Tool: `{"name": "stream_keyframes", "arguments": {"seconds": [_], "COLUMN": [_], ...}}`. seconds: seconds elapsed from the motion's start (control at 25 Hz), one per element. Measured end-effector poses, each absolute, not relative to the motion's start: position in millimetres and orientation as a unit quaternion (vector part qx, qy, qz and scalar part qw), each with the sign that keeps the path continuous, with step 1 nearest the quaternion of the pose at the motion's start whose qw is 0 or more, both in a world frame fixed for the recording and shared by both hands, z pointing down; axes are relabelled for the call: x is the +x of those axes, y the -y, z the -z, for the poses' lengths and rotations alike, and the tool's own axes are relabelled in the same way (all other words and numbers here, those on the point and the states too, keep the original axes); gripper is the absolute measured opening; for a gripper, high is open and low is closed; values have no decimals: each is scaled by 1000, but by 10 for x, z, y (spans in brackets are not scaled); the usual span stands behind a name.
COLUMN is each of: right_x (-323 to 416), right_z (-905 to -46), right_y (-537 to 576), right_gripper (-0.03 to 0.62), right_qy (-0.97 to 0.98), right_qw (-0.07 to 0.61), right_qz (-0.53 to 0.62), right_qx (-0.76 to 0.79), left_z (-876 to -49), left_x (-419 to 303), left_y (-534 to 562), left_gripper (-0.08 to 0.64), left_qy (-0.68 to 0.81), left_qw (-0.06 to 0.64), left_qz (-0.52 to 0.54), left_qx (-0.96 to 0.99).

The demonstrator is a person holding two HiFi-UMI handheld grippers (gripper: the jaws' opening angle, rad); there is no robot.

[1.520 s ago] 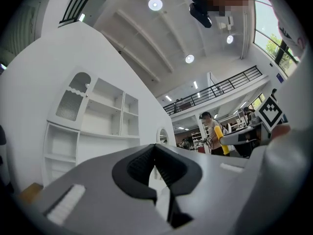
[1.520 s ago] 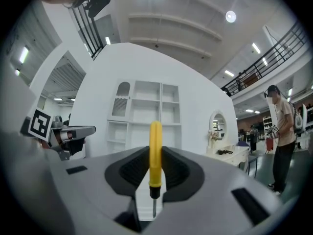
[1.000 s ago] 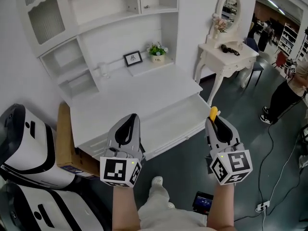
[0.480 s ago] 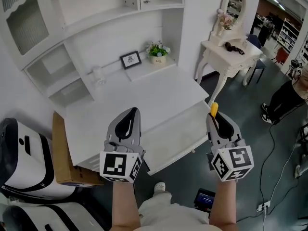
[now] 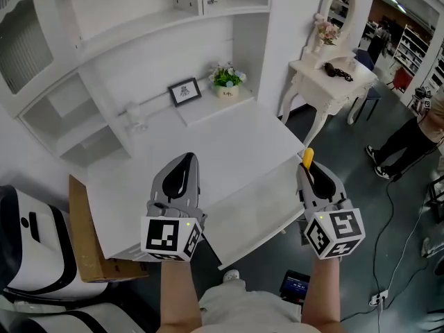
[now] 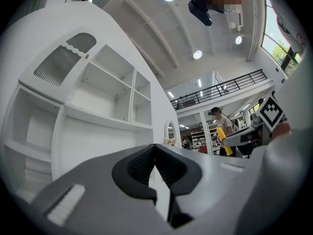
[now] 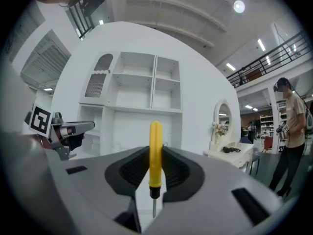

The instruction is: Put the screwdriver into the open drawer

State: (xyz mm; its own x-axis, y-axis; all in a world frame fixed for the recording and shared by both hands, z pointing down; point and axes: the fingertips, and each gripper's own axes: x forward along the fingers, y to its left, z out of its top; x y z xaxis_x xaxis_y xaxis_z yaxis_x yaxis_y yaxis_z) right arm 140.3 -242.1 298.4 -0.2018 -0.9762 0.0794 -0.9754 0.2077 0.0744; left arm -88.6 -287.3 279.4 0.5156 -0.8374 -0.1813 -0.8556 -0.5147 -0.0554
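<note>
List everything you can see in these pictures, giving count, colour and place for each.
Desk with shelves: one, white, centre.
Open drawer: one, white, at the desk's front, between the grippers.
Picture frame: one, dark, back of the desk.
Potted plant: one, green, beside the frame.
Dressing table: one, white, with mirror, right of the desk.
Cardboard box: one, brown, left of the desk.
Bystander: one, far right.
Screwdriver: one, yellow handle, in the right gripper.
Left gripper: grey, shut, empty.
Right gripper: grey, shut on the screwdriver.
</note>
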Motion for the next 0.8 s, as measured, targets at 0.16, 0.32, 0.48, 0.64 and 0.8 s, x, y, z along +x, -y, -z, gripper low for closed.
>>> {"name": "stream_keyframes", "arguments": {"seconds": [0.16,0.32,0.48,0.64,0.8], "right_x": [1331,1277,1297,1385,1462], "right_z": [-3242,-3588,-3947,-4272,-4628], "right_y": [2579,2694,2766,2855,2917], "right_gripper": [84,84,84,84,84], "right_qy": [779,779,776,763,753], "right_qw": [67,86,106,99,104], "right_qz": [-27,-69,-118,-174,-220], "right_qx": [623,617,611,615,611], "left_z": [-2960,-3168,-3406,-3632,-3819], "left_x": [-985,-1072,-1045,-967,-874], "left_y": [2978,3054,3097,3175,3246], "left_gripper": [8,8,8,8,8], "left_qy": [-496,-500,-493,-491,-493], "left_qw": [52,33,15,-1,-13], "left_qz": [-57,-43,-19,0,17], "left_qx": [-865,-864,-870,-871,-870]}}
